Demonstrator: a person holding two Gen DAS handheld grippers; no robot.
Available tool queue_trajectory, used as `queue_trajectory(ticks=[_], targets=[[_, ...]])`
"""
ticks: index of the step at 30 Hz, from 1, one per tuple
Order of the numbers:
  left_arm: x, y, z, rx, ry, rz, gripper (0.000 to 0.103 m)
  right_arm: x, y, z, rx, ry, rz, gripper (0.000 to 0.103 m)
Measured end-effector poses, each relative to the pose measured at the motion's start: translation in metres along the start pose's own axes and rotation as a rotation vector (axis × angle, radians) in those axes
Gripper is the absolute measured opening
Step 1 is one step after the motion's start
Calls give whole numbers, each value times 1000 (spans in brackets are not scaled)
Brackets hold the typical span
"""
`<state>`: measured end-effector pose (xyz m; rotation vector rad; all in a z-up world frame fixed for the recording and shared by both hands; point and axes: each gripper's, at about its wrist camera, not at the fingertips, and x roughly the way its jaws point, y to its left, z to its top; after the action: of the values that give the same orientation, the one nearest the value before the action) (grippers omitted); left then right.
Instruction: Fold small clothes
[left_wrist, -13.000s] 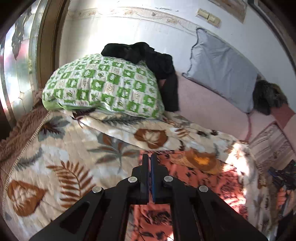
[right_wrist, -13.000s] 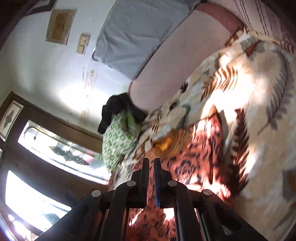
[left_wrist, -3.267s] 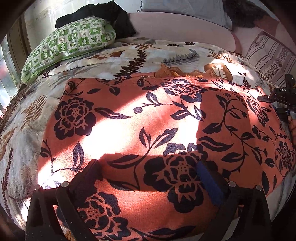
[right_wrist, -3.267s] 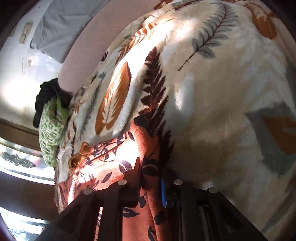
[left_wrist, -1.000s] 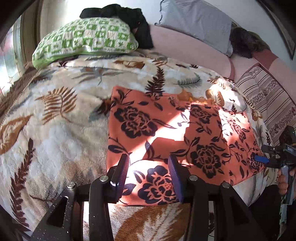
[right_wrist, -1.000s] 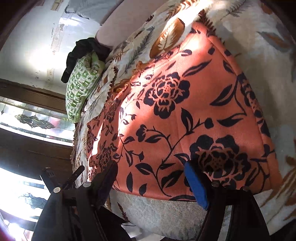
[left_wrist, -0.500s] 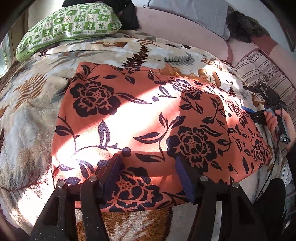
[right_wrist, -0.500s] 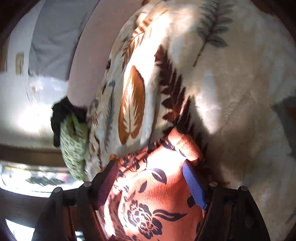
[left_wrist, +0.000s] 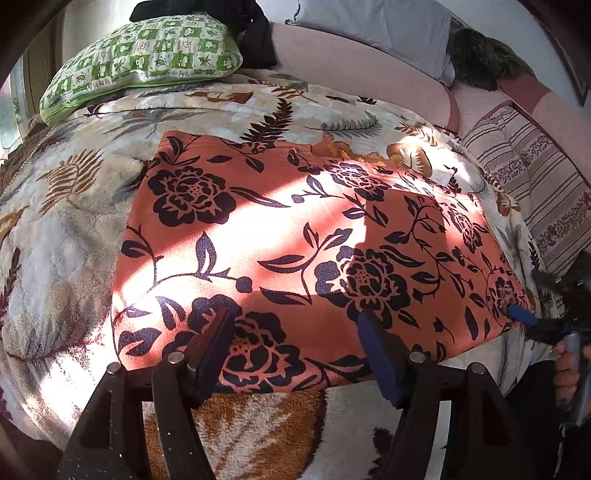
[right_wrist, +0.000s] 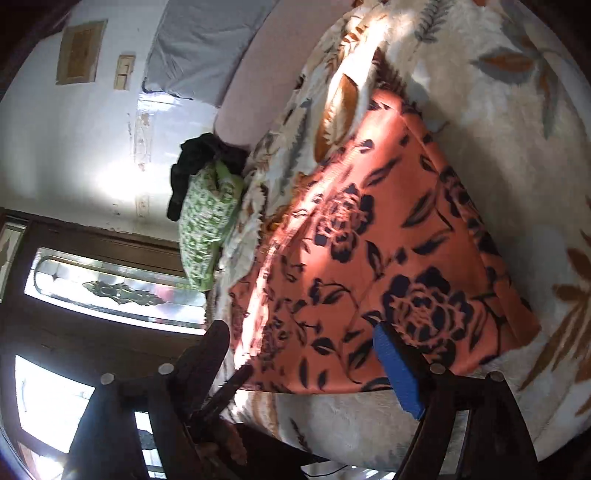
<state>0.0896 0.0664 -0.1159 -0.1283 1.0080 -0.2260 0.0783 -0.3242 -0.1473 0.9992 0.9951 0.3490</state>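
Orange floral garment (left_wrist: 295, 236) lies flat mid-frame on the bed blanket (left_wrist: 62, 229), thin and limp; best pinched at near-edge corners. Both grippers' fingers (left_wrist: 210, 343) gape wide, empty.

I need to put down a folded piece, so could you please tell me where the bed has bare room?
Free blanket lies left of the orange cloth, below the green pillow, and along the near edge. The right side is crowded: the striped cushion borders the cloth there.

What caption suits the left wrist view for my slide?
Open left gripper poised at the near edge of an orange floral cloth spread flat on a leaf-print blanket.
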Motion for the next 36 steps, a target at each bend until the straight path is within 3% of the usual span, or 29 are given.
queue_trajectory(ticks=[1,2,3,5,11,16,19,20,21,22,25,29,30,31,32,33,34,36], targets=[[-6,0,-1,3,-8,-2,70,3,-20,-4,41,-32,-140,78],[-13,0,-1,10,-22,-2,70,-4,-35,-10,99,-91,-123,63],[-20,2,-2,13,-42,4,70,-15,-42,-15,146,-142,-71,63],[-29,7,-1,-10,-71,21,74,-31,-33,-25,127,-195,-112,71],[-28,11,2,-74,-68,24,74,-33,-2,-29,95,-127,64,77],[-24,7,-2,-54,-54,54,74,-15,18,18,82,-112,116,83],[-19,11,-3,-58,-39,67,74,9,4,57,93,-89,6,85],[-18,12,-2,-60,-34,73,74,17,-10,68,112,-67,-96,82],[-17,14,-2,-58,-31,79,74,17,-25,73,166,-72,-124,78],[-17,16,-1,-59,-34,87,74,13,-28,74,199,-88,-98,77],[-13,20,8,-83,-40,89,74,2,2,76,113,-102,-138,82],[-1,13,18,-74,-36,78,74,27,24,101,23,-20,4,85],[1,11,19,-68,-29,77,74,39,20,112,-10,-14,-23,85],[1,10,18,-64,-27,73,74,49,6,122,1,-12,-110,85],[0,9,18,-58,-28,70,74,54,-14,129,91,-11,-128,79],[-3,10,16,-50,-37,72,74,43,-27,130,190,-56,-59,79],[-6,11,15,-46,-52,77,75,27,-24,127,199,-119,-61,80],[-7,16,15,-54,-61,88,75,-10,5,112,52,-255,-197,83]])
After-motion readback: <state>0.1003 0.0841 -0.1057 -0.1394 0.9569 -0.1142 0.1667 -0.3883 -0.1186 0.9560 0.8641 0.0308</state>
